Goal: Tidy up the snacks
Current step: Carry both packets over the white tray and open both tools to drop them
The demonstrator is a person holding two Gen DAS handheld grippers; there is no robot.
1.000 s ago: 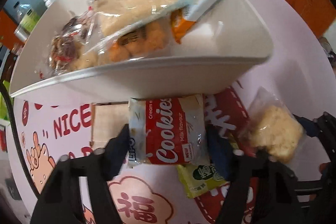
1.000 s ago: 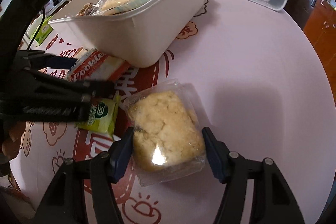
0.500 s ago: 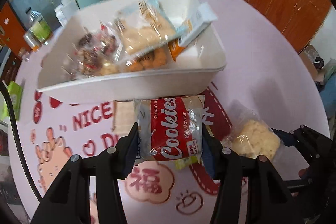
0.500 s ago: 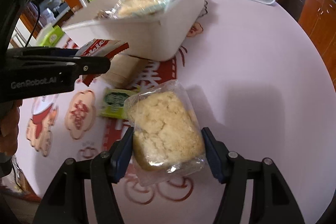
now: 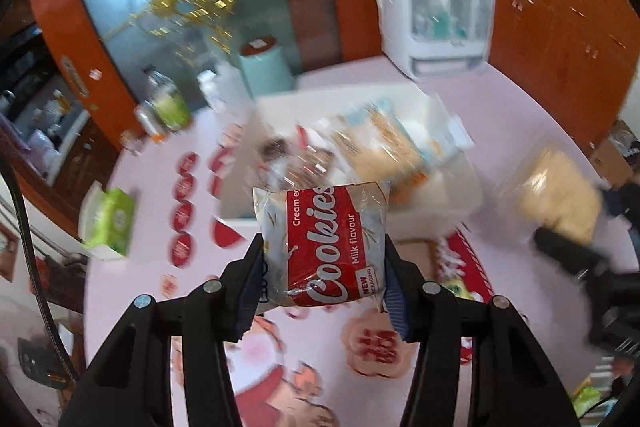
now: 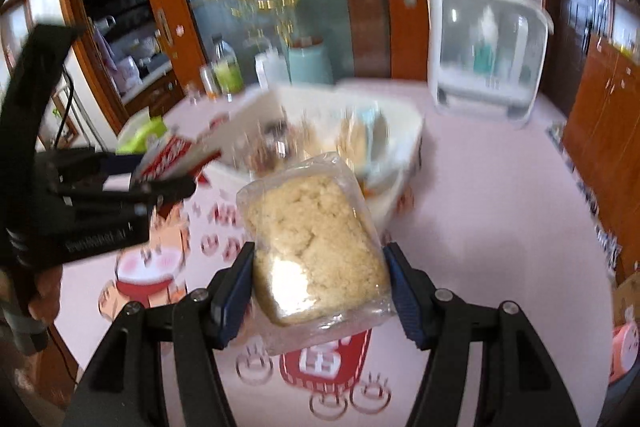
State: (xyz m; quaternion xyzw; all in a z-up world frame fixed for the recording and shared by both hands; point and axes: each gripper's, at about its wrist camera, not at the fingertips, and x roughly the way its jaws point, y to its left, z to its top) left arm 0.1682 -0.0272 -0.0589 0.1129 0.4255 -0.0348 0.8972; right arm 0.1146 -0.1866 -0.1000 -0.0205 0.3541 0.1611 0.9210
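Note:
My left gripper (image 5: 322,287) is shut on a red and white cookies packet (image 5: 324,247) and holds it in the air above the table, in front of the white snack bin (image 5: 436,187). My right gripper (image 6: 320,287) is shut on a clear pack of pale crumbly cake (image 6: 316,251), also lifted, near the bin (image 6: 400,147). The bin holds several wrapped snacks. The cake pack (image 5: 556,191) and right gripper show at the right of the left wrist view; the cookies packet (image 6: 168,157) shows at the left of the right wrist view.
A small green packet (image 5: 456,287) lies on the pink printed tablecloth (image 5: 280,347) by a tan packet (image 5: 416,255). A green tissue box (image 5: 108,223), bottles (image 5: 164,103), a mint canister (image 5: 264,67) and a white appliance (image 5: 436,19) stand at the back.
Both grippers have risen from the table with their packs. The view has tilted up, so the bin now sits lower and farther away.

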